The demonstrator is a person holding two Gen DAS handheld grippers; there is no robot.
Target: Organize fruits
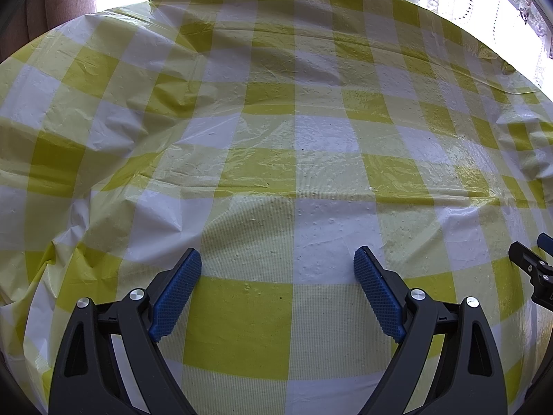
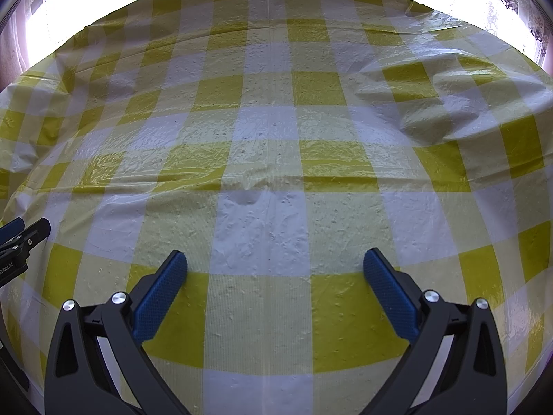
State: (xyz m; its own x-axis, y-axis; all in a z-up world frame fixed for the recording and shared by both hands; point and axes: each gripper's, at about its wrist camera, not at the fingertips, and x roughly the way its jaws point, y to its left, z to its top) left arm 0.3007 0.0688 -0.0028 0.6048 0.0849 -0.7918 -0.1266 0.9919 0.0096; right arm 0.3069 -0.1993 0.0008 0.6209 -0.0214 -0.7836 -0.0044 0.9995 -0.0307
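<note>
Left hand-held gripper [image 1: 278, 259] released, jaws wide, nothing between them, tilted down over the table [image 1: 276, 131] in yellow-and-white checked plastic cloth. Right hand-held gripper [image 2: 275, 258] likewise released and empty, visible at 3 o'clock from the left. Fruits nowhere in view.

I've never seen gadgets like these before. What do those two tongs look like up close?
Both look alike. The left tongs and the right tongs each have two black plastic arms with triangular cut-outs, joined by round silver bolts. Each finger ends in a blue pad with a fine waffle texture. On the side of the left tongs, seen from the right camera, small white lettering shows, cut off by the frame edge.
</note>
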